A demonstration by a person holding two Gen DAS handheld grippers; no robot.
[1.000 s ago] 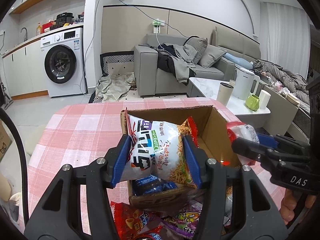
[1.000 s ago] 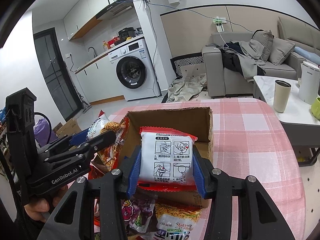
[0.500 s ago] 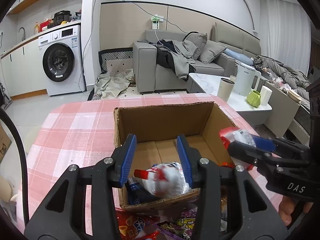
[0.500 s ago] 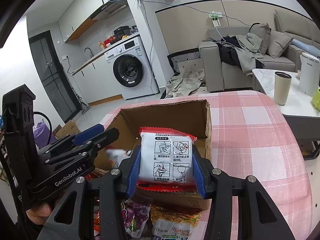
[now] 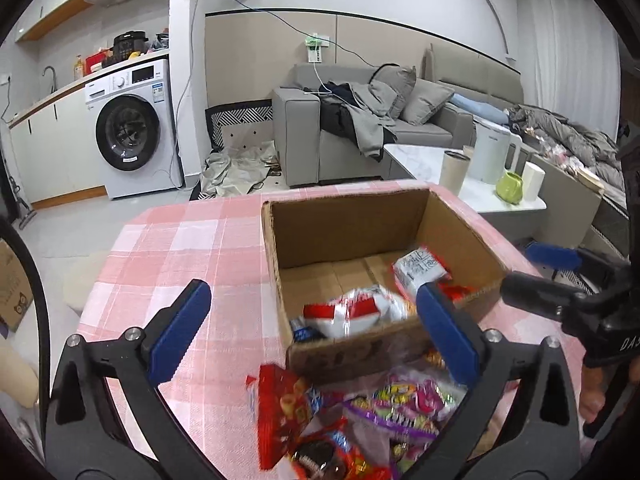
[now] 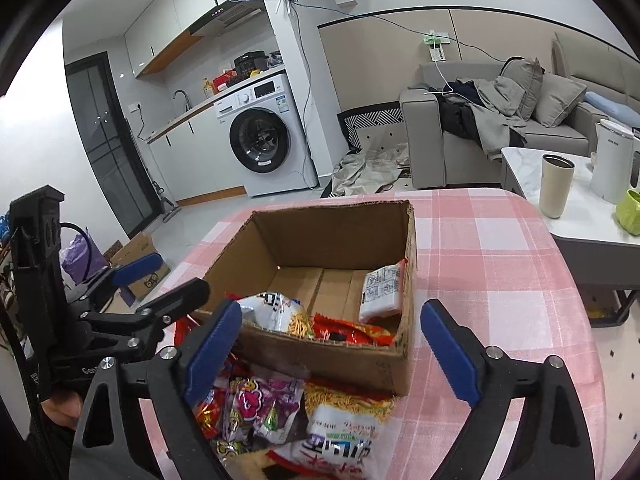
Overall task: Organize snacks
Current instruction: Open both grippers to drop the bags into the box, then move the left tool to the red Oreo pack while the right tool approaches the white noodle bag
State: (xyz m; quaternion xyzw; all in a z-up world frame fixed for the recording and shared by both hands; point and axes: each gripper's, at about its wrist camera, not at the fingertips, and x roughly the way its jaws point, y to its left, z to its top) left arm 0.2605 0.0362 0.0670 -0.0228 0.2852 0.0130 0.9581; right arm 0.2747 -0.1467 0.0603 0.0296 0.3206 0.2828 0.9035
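Snacks (image 6: 280,404) heaped at the surface's near edge may be knocked off when gripped; both hand-held grippers (image 5: 312,336) (image 6: 332,344), jaws just opened wide, hold nothing.

Desk cloth (image 6: 500,264): pink-and-white check. Box (image 6: 320,356): plain brown card. Packet (image 6: 380,288) inside box: white, red edging, black print. Bag (image 6: 256,404) in front of box: purple, pink and yellow print. Grippers: black, blue pads (image 5: 180,328).

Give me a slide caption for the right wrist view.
Right gripper open over the box, noodle pack inside, more snacks waiting.
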